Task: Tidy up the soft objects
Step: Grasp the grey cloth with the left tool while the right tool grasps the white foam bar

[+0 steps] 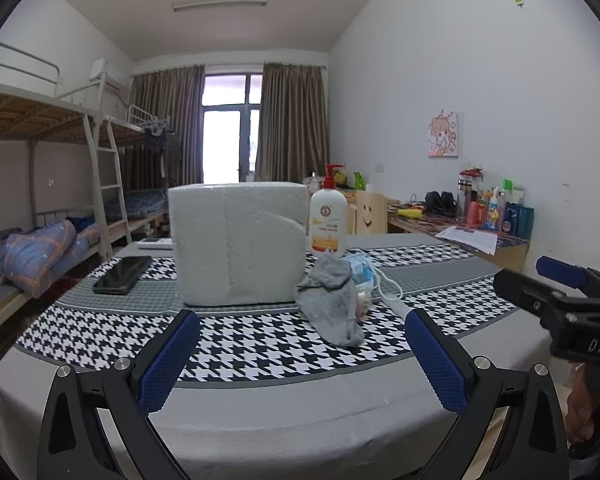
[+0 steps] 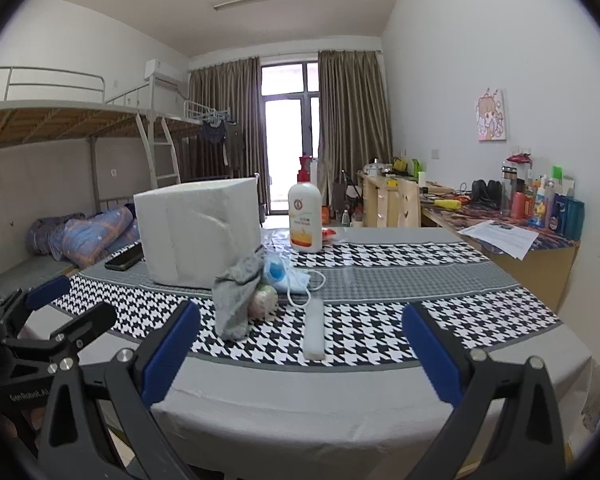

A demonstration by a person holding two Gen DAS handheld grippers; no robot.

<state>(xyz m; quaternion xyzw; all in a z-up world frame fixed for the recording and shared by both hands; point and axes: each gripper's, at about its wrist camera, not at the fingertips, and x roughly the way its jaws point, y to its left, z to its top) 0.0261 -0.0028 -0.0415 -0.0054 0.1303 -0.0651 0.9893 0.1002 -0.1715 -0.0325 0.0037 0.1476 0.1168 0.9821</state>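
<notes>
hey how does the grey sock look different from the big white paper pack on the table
The grey sock is small, crumpled and limp, slumped in a heap; the white paper pack is far larger, boxy, and stands upright with flat faces. The sock is plain dull cloth; the pack's wrapper looks shiny. The sock lies nearer the cameras, the pack behind it. Both rest on the houndstooth cloth.

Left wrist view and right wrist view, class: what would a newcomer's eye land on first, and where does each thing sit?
The big white wrapped tissue pack stands upright mid-table on the houndstooth tablecloth. A crumpled grey sock lies heaped at its right front corner, with a white pump lotion bottle standing behind. Both the left gripper and right gripper hang open at the near edge, holding nothing.
</notes>
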